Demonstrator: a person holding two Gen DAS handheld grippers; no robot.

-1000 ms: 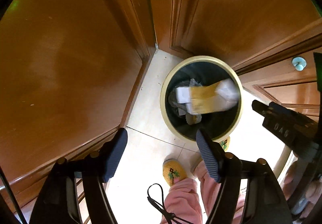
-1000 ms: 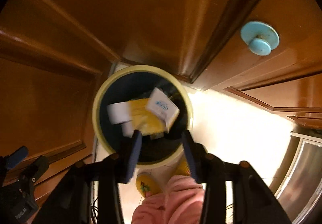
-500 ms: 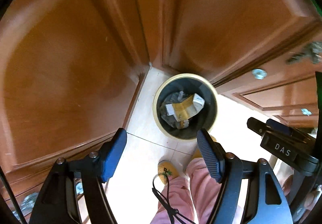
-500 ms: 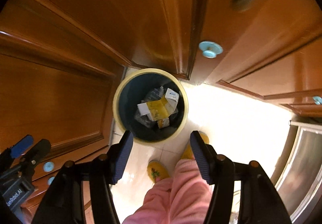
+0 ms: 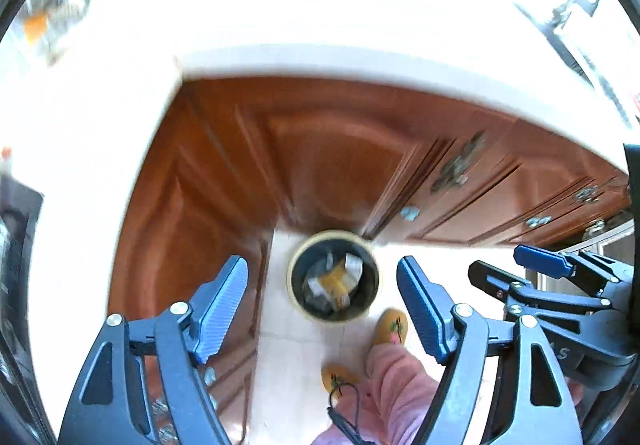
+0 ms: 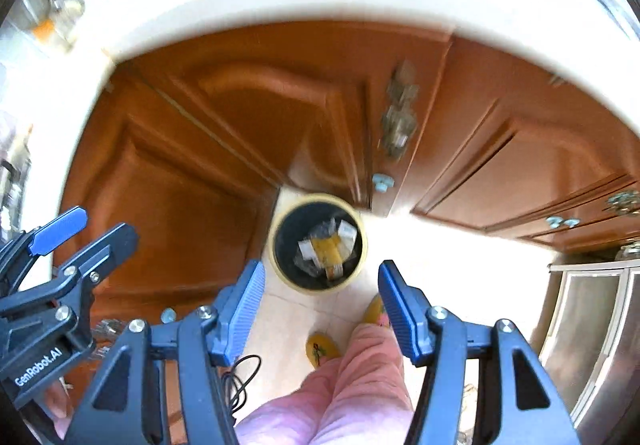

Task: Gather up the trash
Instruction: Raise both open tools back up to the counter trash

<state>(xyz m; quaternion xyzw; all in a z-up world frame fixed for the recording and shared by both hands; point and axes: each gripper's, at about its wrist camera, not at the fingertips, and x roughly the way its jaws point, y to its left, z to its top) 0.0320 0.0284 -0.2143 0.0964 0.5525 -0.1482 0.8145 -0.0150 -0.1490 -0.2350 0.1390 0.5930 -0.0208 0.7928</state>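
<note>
Left wrist view: left gripper point(image 5: 322, 309) fingers spread, just opened wider, nothing between; right gripper point(image 6: 320, 305) spread, empty; trash point(image 5: 334, 283) in bin point(image 5: 294, 299) far below.

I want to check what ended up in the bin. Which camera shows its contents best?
The right wrist view: the bin is sharper there, showing yellow and white packaging. The left wrist view shows the same bin, but blurrier.

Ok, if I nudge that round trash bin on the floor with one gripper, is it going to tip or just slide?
The trash bin would probably slide on the smooth floor tile, not tip. It likely feels light: only crumpled packaging shows inside. It sits close in the cabinet corner, so a push that way would probably just jam it.
</note>
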